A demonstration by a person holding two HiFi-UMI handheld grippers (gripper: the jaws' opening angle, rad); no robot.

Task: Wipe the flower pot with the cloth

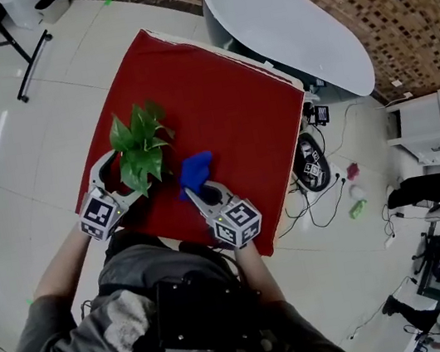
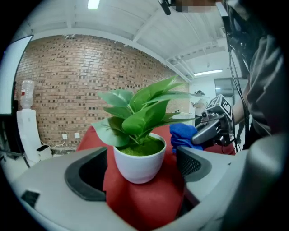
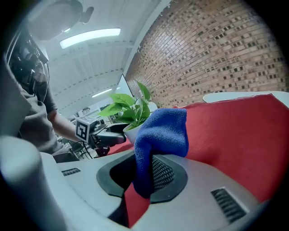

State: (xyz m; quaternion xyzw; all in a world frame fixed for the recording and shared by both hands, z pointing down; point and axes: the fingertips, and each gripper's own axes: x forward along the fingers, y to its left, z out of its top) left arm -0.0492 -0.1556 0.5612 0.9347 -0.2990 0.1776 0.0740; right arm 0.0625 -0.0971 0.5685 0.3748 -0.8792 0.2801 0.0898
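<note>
Evidently the setup is in place and the wiping itself is looking barely begun, if begun at all. The left gripper (image 1: 124,179) is reaching in at the lower left of the head view with its 2 jaws spread wide. They are straddling the flower pot (image 2: 137,164) with a sliver of gap showing on each side, so they are bracketing it rather than clamping it. The right gripper (image 1: 196,194) is pinching the cloth (image 3: 162,131) firmly between its narrowed jaws, just right of the pot – near the wall, though I cannot tell whether the 2 are touching. By my reading, the whole rub around the pot is remaining. The pot is looking like smooth, glossy white ceramic, a rounded bowl tapering toward its base, and it is carrying a plant (image 1: 141,147) with broad, waxy green leaves over a mossy top. The cloth is a thick blue pile – soft and folding over itself – while the red covering (image 1: 225,111) under everything is looking matte and felt-like.
</note>
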